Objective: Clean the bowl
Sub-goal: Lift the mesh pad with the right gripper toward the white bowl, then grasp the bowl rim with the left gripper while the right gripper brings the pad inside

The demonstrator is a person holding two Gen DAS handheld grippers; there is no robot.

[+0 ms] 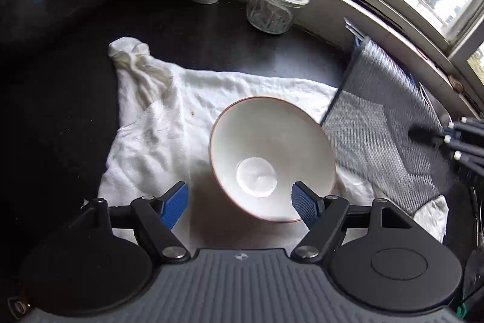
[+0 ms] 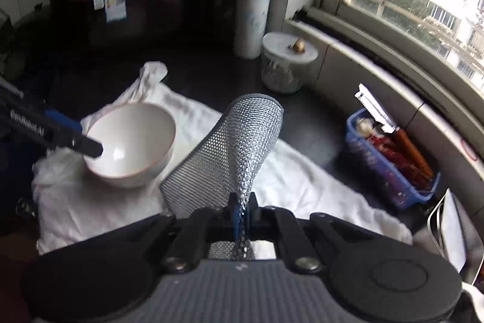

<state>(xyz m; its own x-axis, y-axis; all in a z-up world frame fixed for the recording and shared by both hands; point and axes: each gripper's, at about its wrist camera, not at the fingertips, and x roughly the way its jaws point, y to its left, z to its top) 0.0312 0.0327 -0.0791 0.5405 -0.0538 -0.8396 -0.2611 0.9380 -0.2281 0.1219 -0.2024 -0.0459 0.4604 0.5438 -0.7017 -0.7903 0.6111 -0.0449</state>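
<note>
So: one white ceramic bowl [image 1: 272, 159], smooth glazed inside, thin reddish rim, round flat base. It sits tilted on one crumpled white towel [image 1: 169, 123] spread over the dark glossy counter [image 1: 60, 111].

Left gripper [image 1: 240, 203]: jaws spread wide, ribbed blue pads [image 1: 174, 205] on either side of the bowl's near rim; contact can't be confirmed.

Right gripper [image 2: 241, 212]: jaws pinched tight on one silver metallic mesh scrubbing cloth [image 2: 239, 141], woven, scaly texture, curling up stiffly above the fingers, right of the bowl.

Also on the counter: one paper towel roll [image 2: 252, 20], upright cylinder; one ribbed glass jar [image 1: 269, 11] with flat white lid; one blue plastic basket [image 2: 390, 162], rectangular, holding wooden-handled utensils.
</note>
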